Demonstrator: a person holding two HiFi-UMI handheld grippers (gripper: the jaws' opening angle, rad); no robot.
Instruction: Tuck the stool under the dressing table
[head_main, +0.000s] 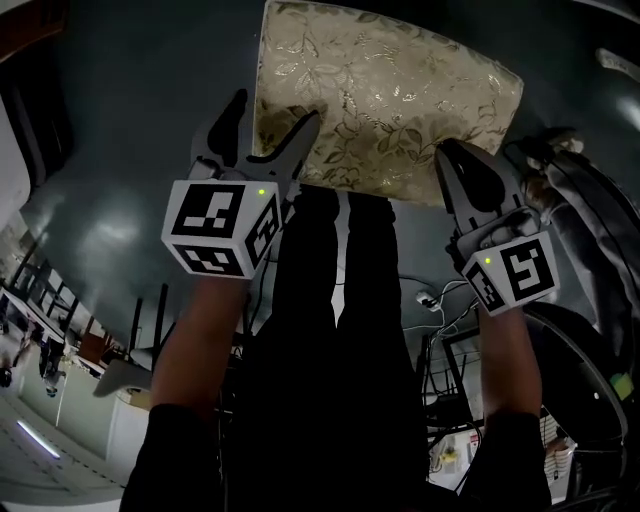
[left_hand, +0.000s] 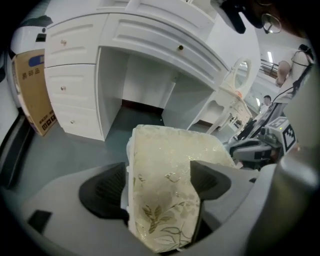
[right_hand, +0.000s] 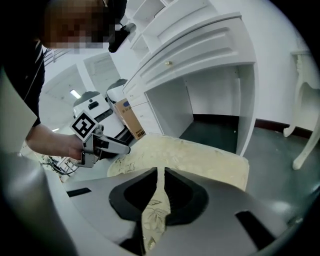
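The stool's gold leaf-patterned cushion (head_main: 390, 100) lies at the top of the head view, on the dark floor. My left gripper (head_main: 272, 115) straddles its near left corner. In the left gripper view the jaws (left_hand: 160, 175) stand apart with the cushion (left_hand: 170, 150) between them, and I see no squeezing. My right gripper (head_main: 447, 152) is at the cushion's near right corner, its jaws (right_hand: 160, 172) shut to a slit through which fabric shows. Beyond the stool (right_hand: 200, 155) stands the white dressing table (left_hand: 150, 35) with its open knee space (left_hand: 145, 95).
White drawers (left_hand: 70, 75) flank the knee space on the left, and a cardboard box (left_hand: 32, 90) leans beside them. A curved white furniture leg (right_hand: 302, 125) stands to the right. The person's dark trousers (head_main: 340, 300) are just behind the stool, with cables (head_main: 430, 300) on the floor nearby.
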